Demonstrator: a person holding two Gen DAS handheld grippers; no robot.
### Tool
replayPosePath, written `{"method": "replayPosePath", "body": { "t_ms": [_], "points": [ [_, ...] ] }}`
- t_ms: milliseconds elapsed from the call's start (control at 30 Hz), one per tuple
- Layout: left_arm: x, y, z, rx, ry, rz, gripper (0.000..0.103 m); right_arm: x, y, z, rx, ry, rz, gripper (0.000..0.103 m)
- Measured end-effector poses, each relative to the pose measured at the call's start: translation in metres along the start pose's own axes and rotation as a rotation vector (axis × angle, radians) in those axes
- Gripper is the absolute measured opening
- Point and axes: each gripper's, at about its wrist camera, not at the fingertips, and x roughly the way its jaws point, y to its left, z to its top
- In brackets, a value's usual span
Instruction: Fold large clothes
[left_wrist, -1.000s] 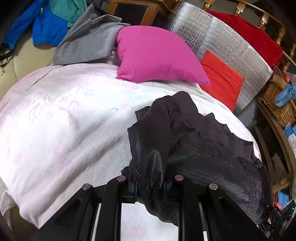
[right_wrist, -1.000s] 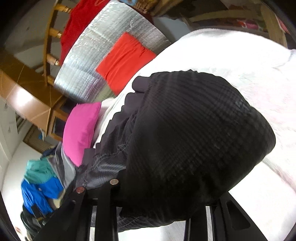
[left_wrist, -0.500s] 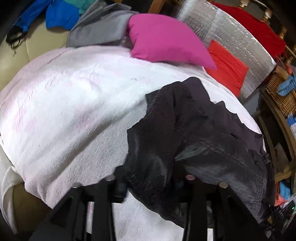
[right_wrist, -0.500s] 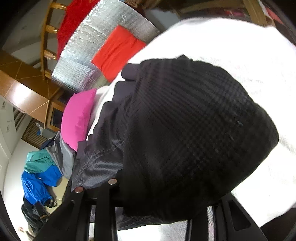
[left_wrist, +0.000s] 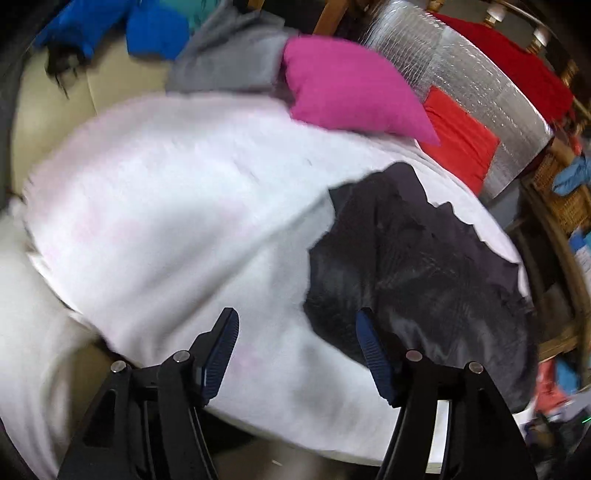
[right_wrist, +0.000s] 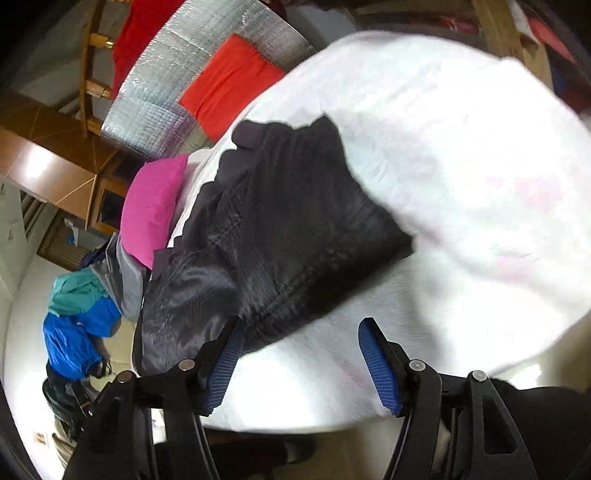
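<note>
Left wrist view: left gripper (left_wrist: 297, 330) is spreading, empty, the crumpled black woven garment (left_wrist: 417, 273) lying just right. Right gripper (right_wrist: 301, 338) likewise is opening. Both should be regripping flat edges, I judge.

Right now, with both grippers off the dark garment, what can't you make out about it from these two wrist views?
- Left wrist: dark garment is motion-blurred; its near edge hides behind the left gripper finger.
- Right wrist: its near-left part is hidden behind the right gripper finger; folds underneath are covered by its own top layer.
- Neither view shows what kind of garment it is or whether the fold is neat.
- White bedcover: texture blurred.
</note>
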Motion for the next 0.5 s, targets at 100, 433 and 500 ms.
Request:
{"method": "replayPosePath", "body": {
  "t_ms": [100, 433, 500],
  "points": [
    [-0.022, -0.011, 0.002, 0.076, -0.087, 0.069, 0.073, -0.019, 0.009, 0.012, -0.036, -0.056, 0.015, 0.068],
    [0.04, -0.097, 0.032, 0.313, -0.023, 0.121, 0.084, 0.051, 0.106, 0.067, -0.246, -0.11, -0.058, 0.078],
    [0.07, -0.107, 0.026, 0.347, 0.023, 0.137, 0.084, 0.084, 0.124, 0.076, -0.311, -0.094, -0.142, 0.078]
  ]
}}
